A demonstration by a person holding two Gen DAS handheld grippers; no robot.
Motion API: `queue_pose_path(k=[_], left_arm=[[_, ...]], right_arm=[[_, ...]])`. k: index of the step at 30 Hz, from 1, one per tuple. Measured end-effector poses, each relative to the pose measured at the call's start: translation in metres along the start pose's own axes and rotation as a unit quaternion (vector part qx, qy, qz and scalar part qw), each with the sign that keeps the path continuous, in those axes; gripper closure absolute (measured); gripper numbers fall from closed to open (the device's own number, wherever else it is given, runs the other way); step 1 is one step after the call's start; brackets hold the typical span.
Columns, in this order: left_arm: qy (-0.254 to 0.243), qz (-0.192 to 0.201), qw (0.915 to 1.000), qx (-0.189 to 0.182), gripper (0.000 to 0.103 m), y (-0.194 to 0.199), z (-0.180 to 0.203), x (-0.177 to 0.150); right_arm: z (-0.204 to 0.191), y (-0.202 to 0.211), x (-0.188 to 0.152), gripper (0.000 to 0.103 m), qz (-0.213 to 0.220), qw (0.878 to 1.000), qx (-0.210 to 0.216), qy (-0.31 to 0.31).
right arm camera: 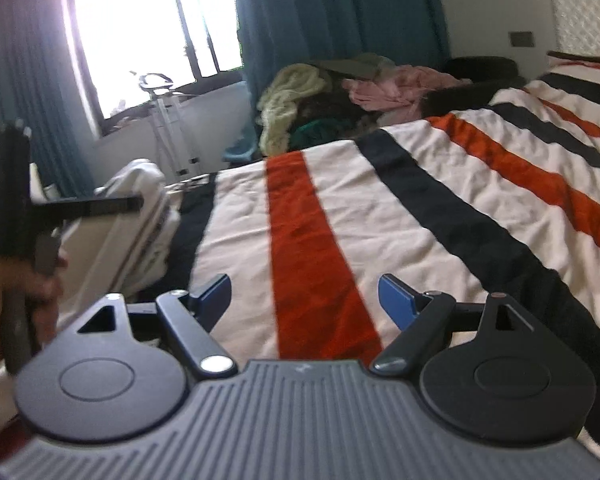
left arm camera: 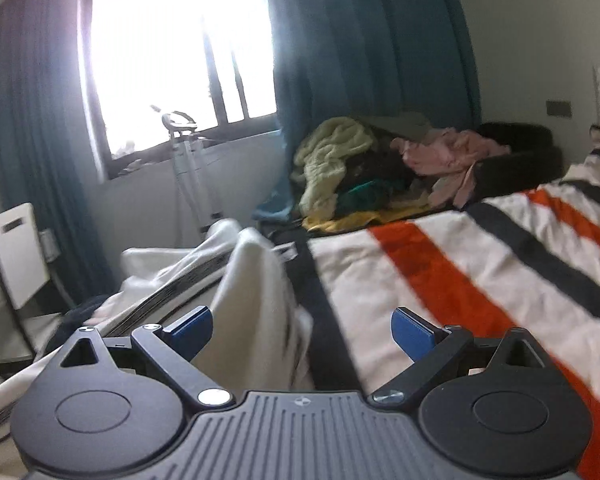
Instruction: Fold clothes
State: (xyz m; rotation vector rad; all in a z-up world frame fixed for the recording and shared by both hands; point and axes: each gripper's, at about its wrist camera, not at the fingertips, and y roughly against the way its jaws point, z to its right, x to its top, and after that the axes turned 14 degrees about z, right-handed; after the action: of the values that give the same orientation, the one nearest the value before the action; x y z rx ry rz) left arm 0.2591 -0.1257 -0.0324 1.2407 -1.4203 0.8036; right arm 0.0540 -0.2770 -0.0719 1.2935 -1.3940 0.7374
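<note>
A soft, cream-white garment (left arm camera: 256,280) with a dark striped band lies crumpled into a peaked mound at the left edge of the striped bedspread (left arm camera: 480,264), a fuzzy cover of white, orange and black bands; its long axis runs from the near left corner away toward the window (left arm camera: 172,52). The left gripper (left arm camera: 302,330) hovers just before that mound, blue-padded fingers spread wide, gripping nothing. The right gripper (right arm camera: 304,300) hangs over the bedspread's orange stripe, fingers likewise apart and empty, with a heap of knitted and pink clothes (right arm camera: 332,96) beyond the bedspread's far edge.
</note>
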Motion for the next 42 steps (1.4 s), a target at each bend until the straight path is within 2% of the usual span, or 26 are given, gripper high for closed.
queue_pose_path(k=[2, 5, 6, 7, 9, 10, 11, 13, 14, 18, 20, 22, 24, 28, 31, 34, 36, 40, 42], left_arm=[[-0.026, -0.001, 0.9994, 0.024, 0.005, -0.034, 0.006, 0.002], [-0.067, -0.022, 0.9944, 0.079, 0.004, -0.089, 0.012, -0.002], [-0.076, -0.020, 0.9924, 0.094, 0.005, -0.104, 0.013, -0.006], [-0.082, -0.022, 0.9909, 0.104, 0.010, -0.116, 0.013, -0.009], [-0.094, -0.026, 0.9881, 0.119, 0.032, -0.132, 0.013, -0.015], [-0.100, -0.025, 0.9867, 0.126, 0.057, -0.135, 0.014, -0.018], [-0.100, -0.023, 0.9871, 0.123, 0.074, -0.134, 0.014, -0.019], [-0.089, -0.014, 0.9899, 0.110, 0.092, -0.124, 0.012, -0.017], [-0.079, -0.004, 0.9917, 0.101, 0.095, -0.116, 0.010, -0.014], [-0.014, 0.031, 0.9960, 0.083, 0.097, -0.056, -0.008, 0.012], [0.034, 0.057, 0.9938, 0.089, 0.097, -0.010, -0.025, 0.024], [0.084, 0.083, 0.9877, 0.102, 0.097, 0.043, -0.046, 0.027], [0.138, 0.100, 0.9781, 0.120, 0.097, 0.096, -0.070, 0.023], [0.202, 0.088, 0.9634, 0.152, 0.097, 0.177, -0.113, -0.007], [0.267, 0.045, 0.9487, 0.163, 0.096, 0.210, -0.141, -0.034], [0.307, 0.009, 0.9378, 0.162, 0.096, 0.220, -0.153, -0.050], [0.314, 0.002, 0.9385, 0.144, 0.095, 0.223, -0.155, -0.050], [0.315, 0.007, 0.9407, 0.125, 0.085, 0.233, -0.161, -0.048], [0.328, -0.001, 0.9371, 0.119, 0.067, 0.235, -0.168, -0.051]], right_arm=[[0.002, -0.012, -0.004, 0.020, -0.002, 1.000, -0.007, 0.001], [0.006, -0.037, -0.014, 0.021, -0.001, 1.000, 0.000, 0.008], [0.007, -0.046, -0.019, 0.021, -0.005, 1.000, 0.002, 0.012], [0.009, -0.055, -0.025, 0.021, -0.013, 1.000, 0.001, 0.014], [0.016, -0.070, -0.034, 0.021, -0.032, 0.999, -0.002, -0.004], [0.019, -0.077, -0.038, 0.021, -0.040, 0.999, -0.004, -0.016], [0.021, -0.083, -0.039, 0.021, -0.041, 0.999, -0.007, -0.021], [0.021, -0.089, -0.041, 0.021, -0.039, 0.999, -0.015, -0.022], [0.021, -0.090, -0.040, 0.021, -0.033, 0.999, -0.017, -0.019], [0.022, -0.092, -0.038, 0.021, -0.013, 0.999, -0.031, -0.009], [0.024, -0.089, -0.039, 0.021, -0.007, 0.999, -0.033, -0.004], [0.023, -0.082, -0.038, 0.021, 0.000, 0.999, -0.036, 0.012], [0.022, -0.074, -0.036, 0.021, 0.011, 0.999, -0.033, 0.024], [0.012, -0.051, -0.031, 0.021, 0.040, 0.997, -0.015, 0.061], [0.003, -0.036, -0.030, 0.021, 0.040, 0.996, 0.007, 0.076], [-0.006, -0.025, -0.029, 0.021, 0.027, 0.997, 0.030, 0.067], [-0.010, -0.022, -0.027, 0.021, 0.008, 0.998, 0.048, 0.042], [-0.018, -0.025, -0.028, 0.021, -0.039, 0.993, 0.104, -0.024], [-0.027, -0.027, -0.029, 0.021, -0.052, 0.989, 0.137, -0.031]])
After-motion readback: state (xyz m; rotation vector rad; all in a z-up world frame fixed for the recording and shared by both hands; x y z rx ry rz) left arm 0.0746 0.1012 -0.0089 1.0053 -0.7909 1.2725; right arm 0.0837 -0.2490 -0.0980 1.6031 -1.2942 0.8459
